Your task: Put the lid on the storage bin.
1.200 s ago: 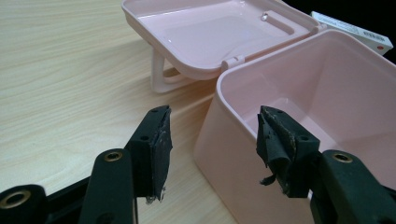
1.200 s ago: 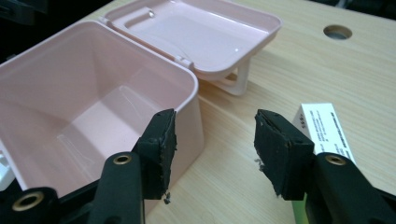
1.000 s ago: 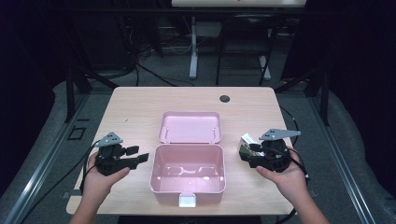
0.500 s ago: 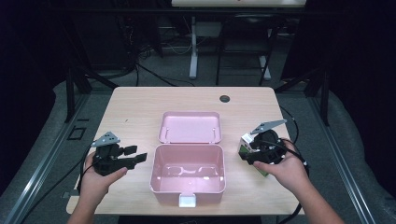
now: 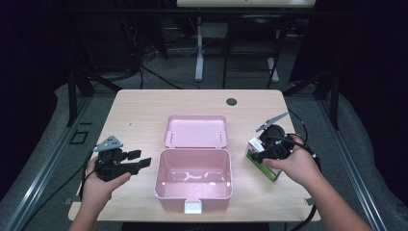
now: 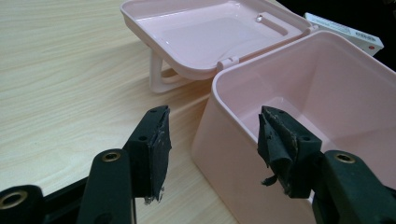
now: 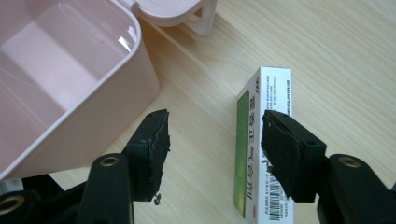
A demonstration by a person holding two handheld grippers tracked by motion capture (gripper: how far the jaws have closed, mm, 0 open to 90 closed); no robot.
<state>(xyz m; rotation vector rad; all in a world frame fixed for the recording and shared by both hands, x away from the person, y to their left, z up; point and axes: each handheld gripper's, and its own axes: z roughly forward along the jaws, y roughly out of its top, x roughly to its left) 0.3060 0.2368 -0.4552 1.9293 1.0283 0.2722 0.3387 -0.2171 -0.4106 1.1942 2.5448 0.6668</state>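
An open pink plastic box (image 5: pixel 193 179) sits at the table's middle front, its lid (image 5: pixel 196 131) laid back behind it. A small white and green carton (image 5: pixel 262 161) lies to the right of the box. My right gripper (image 5: pixel 257 155) is open just above the carton (image 7: pixel 261 140), with the right pad (image 7: pixel 285 149) over the carton's edge and bare table between the jaws. My left gripper (image 5: pixel 139 161) is open left of the box, its jaws pointing at the box's near left corner (image 6: pixel 219 140). The box is empty inside.
A dark round grommet (image 5: pixel 231 101) sits at the table's (image 5: pixel 139 120) far edge. Cables trail from both grippers off the table's sides. Dark stands and a desk frame are on the floor behind the table.
My right gripper has moved left and forward, tilting down over the carton. The left gripper has stayed about where it was.
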